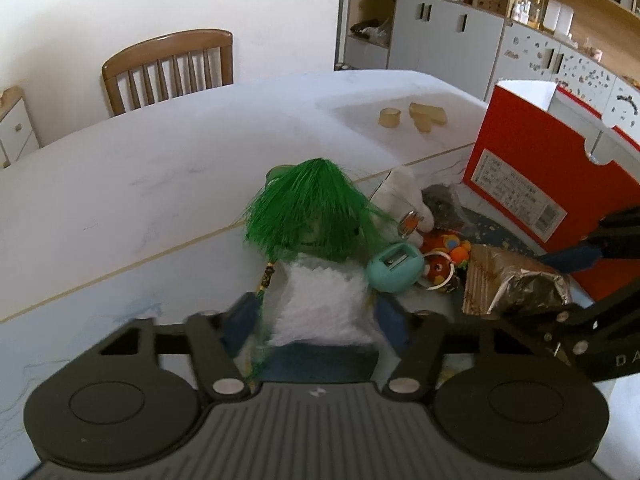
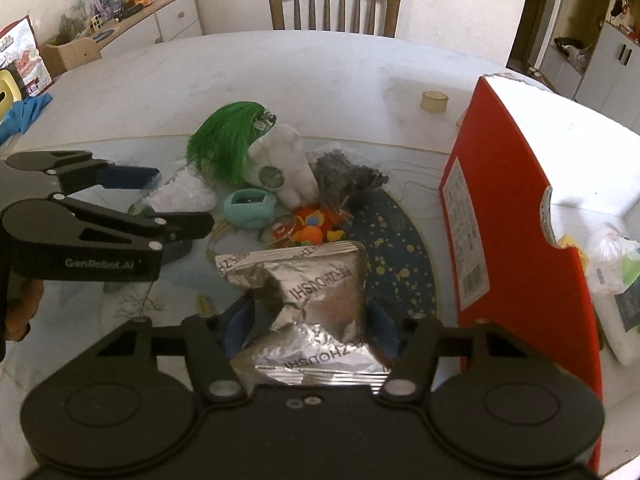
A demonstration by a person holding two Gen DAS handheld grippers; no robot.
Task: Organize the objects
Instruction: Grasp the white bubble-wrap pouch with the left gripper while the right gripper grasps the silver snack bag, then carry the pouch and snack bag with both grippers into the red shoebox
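Note:
My left gripper [image 1: 318, 316] is shut on a white fluffy packet [image 1: 320, 304] joined to a green tassel [image 1: 312, 208]; it also shows in the right wrist view [image 2: 176, 196]. My right gripper [image 2: 310, 320] is shut on a crinkled silver foil packet [image 2: 312, 300], seen in the left wrist view [image 1: 516, 284] too. On the table lie a teal pencil sharpener [image 2: 250, 208], a white plush toy [image 2: 284, 164], an orange plush toy [image 2: 316, 226] and a grey crumpled bag [image 2: 348, 176]. A red cardboard box [image 2: 516, 216] stands open at the right.
The white marble table [image 1: 160, 172] carries a dark blue speckled mat [image 2: 400, 248] and small tan blocks [image 1: 428, 118]. A wooden chair [image 2: 334, 4] stands behind it. Cabinets and shelves [image 1: 460, 36] line the back. The box holds white bags [image 2: 616, 280].

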